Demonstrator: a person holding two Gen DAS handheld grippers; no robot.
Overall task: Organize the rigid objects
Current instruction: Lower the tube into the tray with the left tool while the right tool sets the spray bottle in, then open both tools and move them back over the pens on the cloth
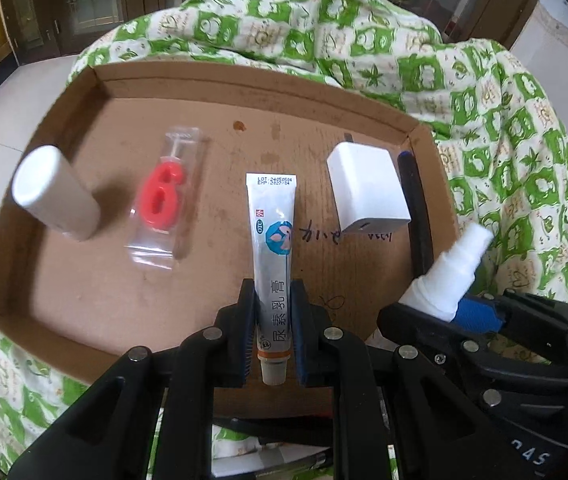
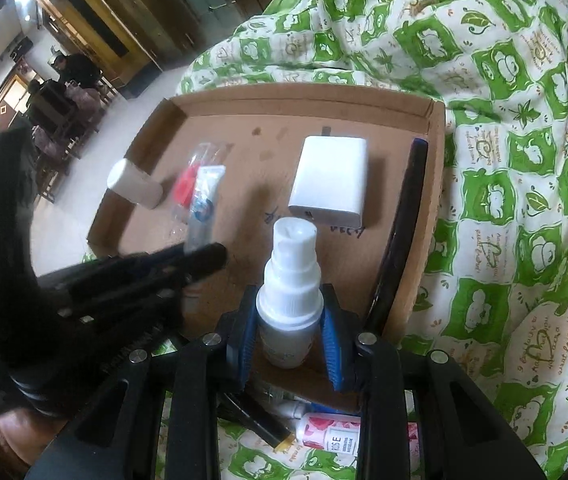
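While both tongs hover over the cardboard tray [image 1: 95,80], the left tongs [image 1: 271,344] pinch the ointment tube [image 1: 269,240] and the right tongs [image 2: 290,344] pinch the spray bottle [image 2: 290,280]. Placing seems in hand; next, each should probably be lowered into the gaps beside the charger [image 1: 368,188] before release.

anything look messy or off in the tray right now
Mostly tidy. The cardboard tray has dark stains and pen scribbles on its floor. The white cylinder leans over the tray's left edge. Nothing looks spilled or broken.
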